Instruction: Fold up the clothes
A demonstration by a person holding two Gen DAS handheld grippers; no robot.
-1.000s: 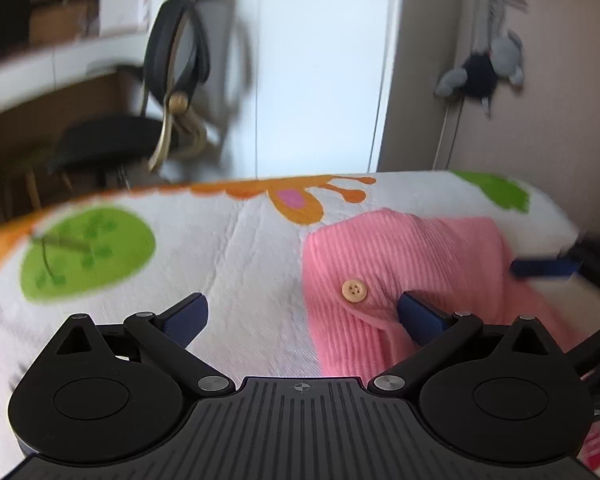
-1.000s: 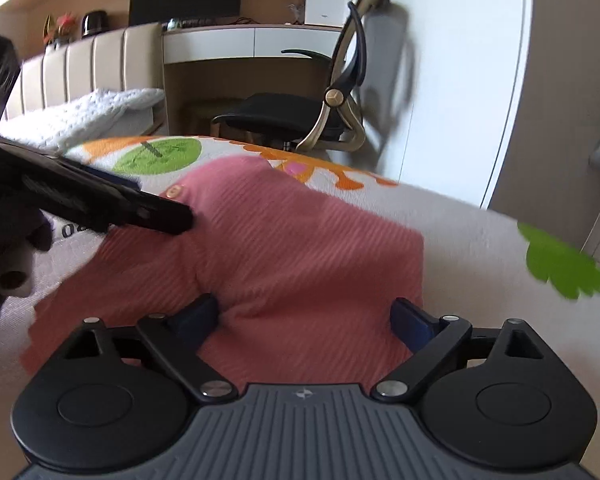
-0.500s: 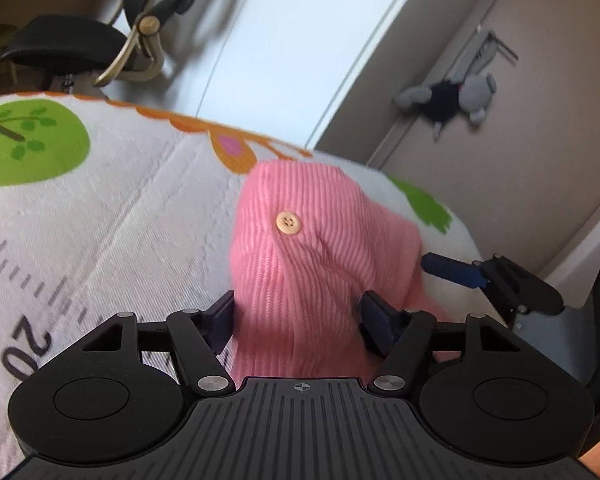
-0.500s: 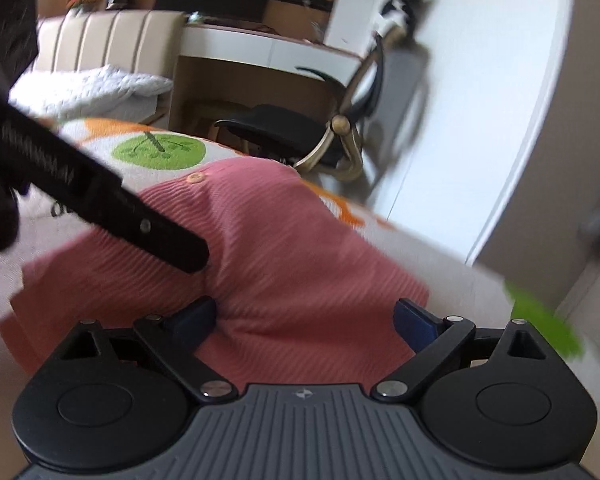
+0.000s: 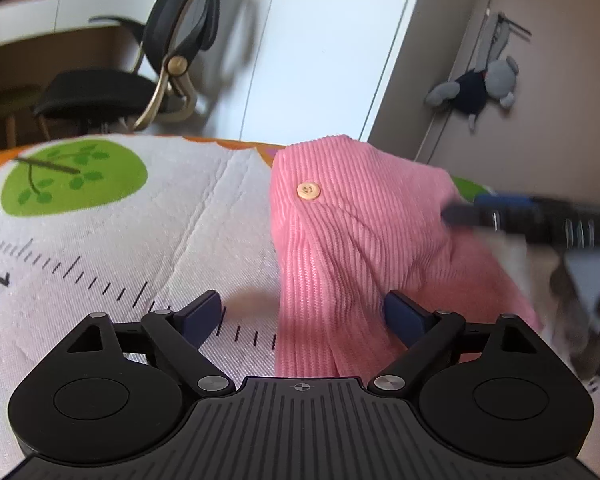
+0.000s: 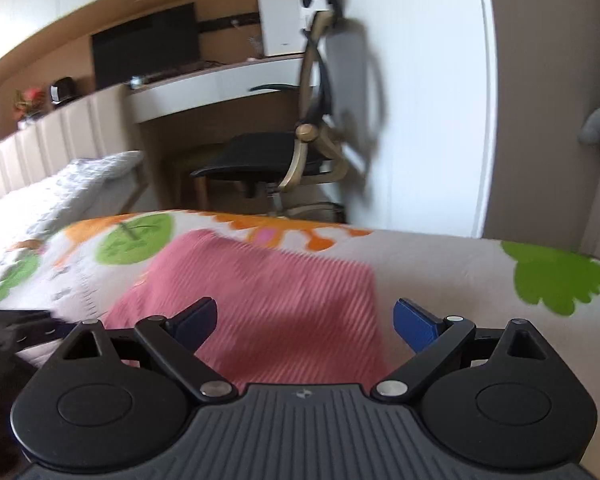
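A pink ribbed knit garment point(image 5: 360, 240) with a tan button point(image 5: 309, 191) lies folded on a white printed bed cover point(image 5: 120, 240). My left gripper point(image 5: 302, 316) is open, its jaws wide apart over the garment's near left edge, holding nothing. In the right wrist view the same garment point(image 6: 268, 296) lies flat as a compact rectangle. My right gripper point(image 6: 304, 320) is open above its near edge and empty. The right gripper's finger point(image 5: 500, 212) shows at the garment's right side in the left wrist view.
The cover carries green tree prints point(image 5: 72, 178), orange shapes and a ruler scale. A black office chair point(image 6: 284, 156) and a white desk point(image 6: 216, 84) stand beyond the bed. A white wardrobe point(image 5: 332, 48) and a hanging grey plush toy point(image 5: 476, 88) are behind.
My left gripper opened and let go of the garment, then drew back. My right gripper also lifted back from the garment, which now lies flatter.
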